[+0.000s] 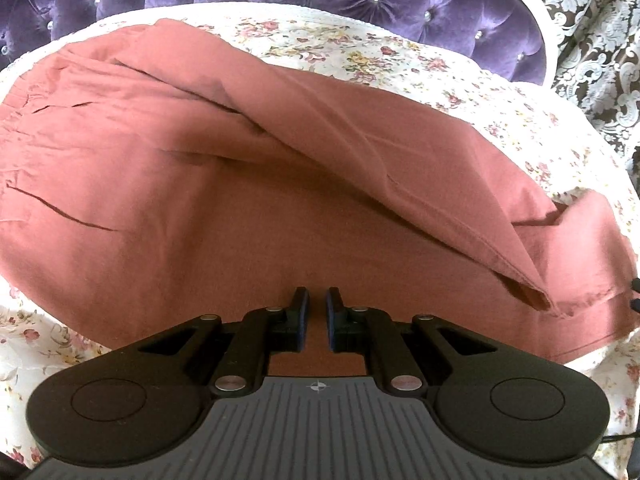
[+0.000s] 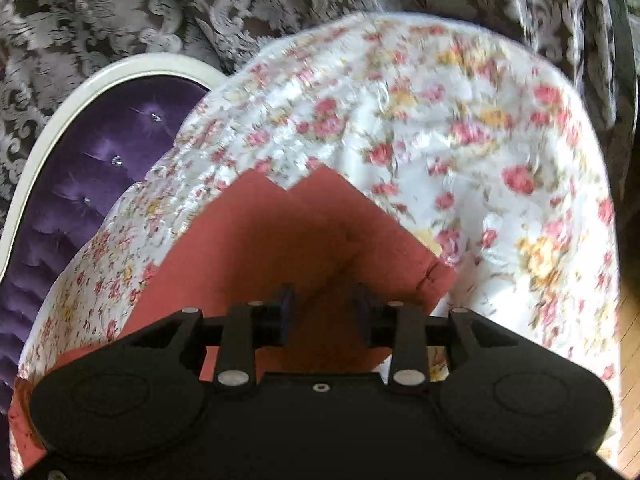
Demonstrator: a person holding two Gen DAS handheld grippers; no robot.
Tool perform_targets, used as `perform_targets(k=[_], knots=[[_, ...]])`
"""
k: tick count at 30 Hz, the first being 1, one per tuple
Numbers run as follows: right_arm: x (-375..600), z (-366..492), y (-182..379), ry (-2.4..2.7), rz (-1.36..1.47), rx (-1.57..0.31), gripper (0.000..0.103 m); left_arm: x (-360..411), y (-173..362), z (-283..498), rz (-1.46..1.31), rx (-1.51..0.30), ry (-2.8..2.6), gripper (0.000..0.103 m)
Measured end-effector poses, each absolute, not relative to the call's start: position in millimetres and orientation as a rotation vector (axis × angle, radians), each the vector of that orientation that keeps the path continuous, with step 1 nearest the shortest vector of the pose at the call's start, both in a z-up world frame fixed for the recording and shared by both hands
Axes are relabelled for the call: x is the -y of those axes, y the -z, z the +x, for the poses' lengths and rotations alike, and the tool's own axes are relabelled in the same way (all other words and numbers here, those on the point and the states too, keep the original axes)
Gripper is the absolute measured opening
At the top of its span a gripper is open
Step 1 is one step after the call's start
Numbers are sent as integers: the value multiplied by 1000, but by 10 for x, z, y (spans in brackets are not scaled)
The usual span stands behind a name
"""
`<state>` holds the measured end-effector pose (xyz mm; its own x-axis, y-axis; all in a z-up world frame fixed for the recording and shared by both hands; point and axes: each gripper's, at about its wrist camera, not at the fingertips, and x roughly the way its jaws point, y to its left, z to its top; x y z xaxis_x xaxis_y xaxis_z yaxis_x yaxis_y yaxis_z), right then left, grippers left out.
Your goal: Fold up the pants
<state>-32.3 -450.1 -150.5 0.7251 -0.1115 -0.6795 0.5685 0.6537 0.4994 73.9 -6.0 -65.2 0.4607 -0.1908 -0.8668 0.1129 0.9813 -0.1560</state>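
Pants (image 1: 168, 184) run lengthwise along the bed (image 1: 460, 92); right gripper (image 2: 326, 308), jaws apart, over the cuffs, left gripper (image 1: 316, 308) jaws together, empty.

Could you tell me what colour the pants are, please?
The pants are a dusty reddish-pink, plain; clearest in the left wrist view.

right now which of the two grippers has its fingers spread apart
The right gripper: its fingers stand apart above the rust-red pants. The left gripper shows only a narrow slit between its fingers.
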Motion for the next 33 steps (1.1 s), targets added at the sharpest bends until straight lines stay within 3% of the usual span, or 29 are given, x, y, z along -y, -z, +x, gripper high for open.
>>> perform_targets(k=[5,7,13,17,19,20,22,27,33], knots=[[4549,-231,1530,398,801,-601,45,88,650,741,-67,-1077,185,10],[4546,-182,1534,385,807,-596,10,93,650,739,-64,-1077,185,10],[4263,-376,1143,539,522,-534,7,67,646,738,-77,-1078,195,10],[4373,-312,1309,564,542,-666,7,52,645,738,-87,-1072,200,10],[4397,-250,1382,565,570,-737,10,4,613,731,-97,-1065,200,10],[4379,-256,1362,574,574,-735,17,-38,583,726,-101,-1057,194,10],[4298,-319,1239,589,571,-680,19,-176,491,737,-119,-1035,180,10],[3960,-306,840,467,458,-571,54,-710,229,869,-100,-966,91,10],[3168,274,589,38,320,-569,55,-1431,128,1197,-112,-936,-40,10]])
